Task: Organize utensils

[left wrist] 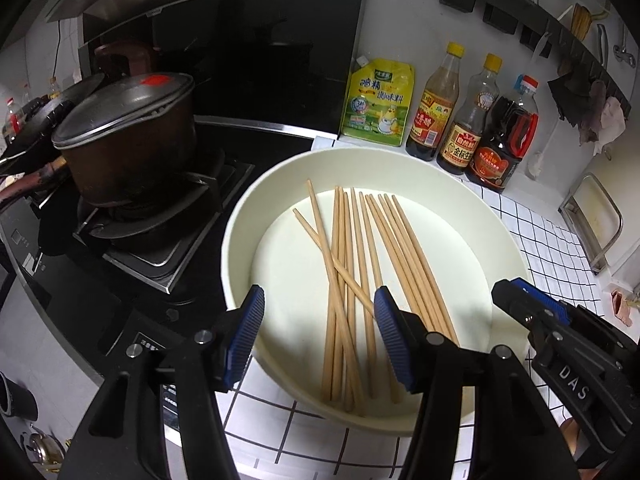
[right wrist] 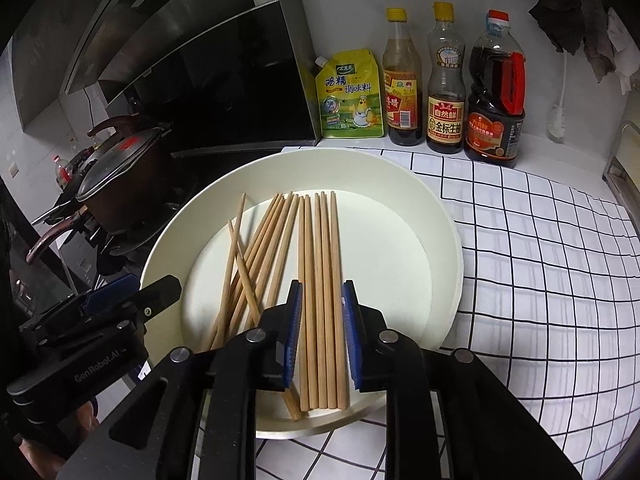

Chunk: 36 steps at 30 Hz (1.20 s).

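Several wooden chopsticks (left wrist: 352,280) lie in a round cream tray (left wrist: 256,200) on the checked counter; they also show in the right wrist view (right wrist: 320,264) in the same tray (right wrist: 440,216). My left gripper (left wrist: 320,320) is open above the tray's near left part, its fingers astride some crossed chopsticks. My right gripper (right wrist: 322,324) is partly closed around a neat bundle of parallel chopsticks, pads close to the sticks; contact is unclear. The right gripper shows in the left wrist view (left wrist: 516,300), and the left gripper in the right wrist view (right wrist: 132,300).
A lidded dark pot (left wrist: 128,144) sits on the gas stove at the left. A yellow seasoning pouch (left wrist: 378,100) and three sauce bottles (left wrist: 468,120) stand against the back wall. A metal rack (left wrist: 596,224) is at the right. Utensils hang on a wall rail (left wrist: 560,12).
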{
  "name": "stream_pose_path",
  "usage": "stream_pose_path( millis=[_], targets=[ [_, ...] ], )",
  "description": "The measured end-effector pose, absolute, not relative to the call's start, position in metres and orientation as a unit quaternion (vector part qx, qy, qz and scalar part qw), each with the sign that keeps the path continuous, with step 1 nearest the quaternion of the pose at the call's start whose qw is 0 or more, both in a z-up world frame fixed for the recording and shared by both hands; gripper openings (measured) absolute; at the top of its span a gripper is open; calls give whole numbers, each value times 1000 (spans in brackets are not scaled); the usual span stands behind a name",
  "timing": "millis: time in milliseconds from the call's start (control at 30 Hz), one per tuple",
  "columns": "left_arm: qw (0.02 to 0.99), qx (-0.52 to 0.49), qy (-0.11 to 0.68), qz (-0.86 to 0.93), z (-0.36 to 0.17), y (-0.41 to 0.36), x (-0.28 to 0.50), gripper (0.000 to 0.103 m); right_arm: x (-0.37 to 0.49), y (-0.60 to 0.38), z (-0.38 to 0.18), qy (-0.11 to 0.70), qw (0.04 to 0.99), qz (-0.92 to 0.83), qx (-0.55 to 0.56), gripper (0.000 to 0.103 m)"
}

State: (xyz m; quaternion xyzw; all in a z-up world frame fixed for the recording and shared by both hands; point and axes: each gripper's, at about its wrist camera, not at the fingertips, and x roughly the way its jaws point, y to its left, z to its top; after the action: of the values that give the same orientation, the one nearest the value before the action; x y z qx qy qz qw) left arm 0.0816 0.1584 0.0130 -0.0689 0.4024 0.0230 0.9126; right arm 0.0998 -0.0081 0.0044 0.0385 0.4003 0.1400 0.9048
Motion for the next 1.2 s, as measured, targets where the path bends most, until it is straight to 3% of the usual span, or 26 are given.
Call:
stream_pose_path(
  millis=[200, 633, 700, 1200],
  targets=[
    [918, -66, 391, 22, 23, 158, 73, 58, 90, -4, 12, 390, 910, 140, 31, 24],
    [925, -64, 374, 14, 32, 156, 58, 79, 71, -7, 22, 374, 918, 130, 30, 32],
    [926, -63, 372, 12, 33, 156, 57, 79, 69, -8, 23, 371, 919, 128, 28, 40],
    [930, -61, 363, 9, 35, 154, 49, 89, 61, -17, 22, 367, 924, 106, 29, 55]
  ],
)
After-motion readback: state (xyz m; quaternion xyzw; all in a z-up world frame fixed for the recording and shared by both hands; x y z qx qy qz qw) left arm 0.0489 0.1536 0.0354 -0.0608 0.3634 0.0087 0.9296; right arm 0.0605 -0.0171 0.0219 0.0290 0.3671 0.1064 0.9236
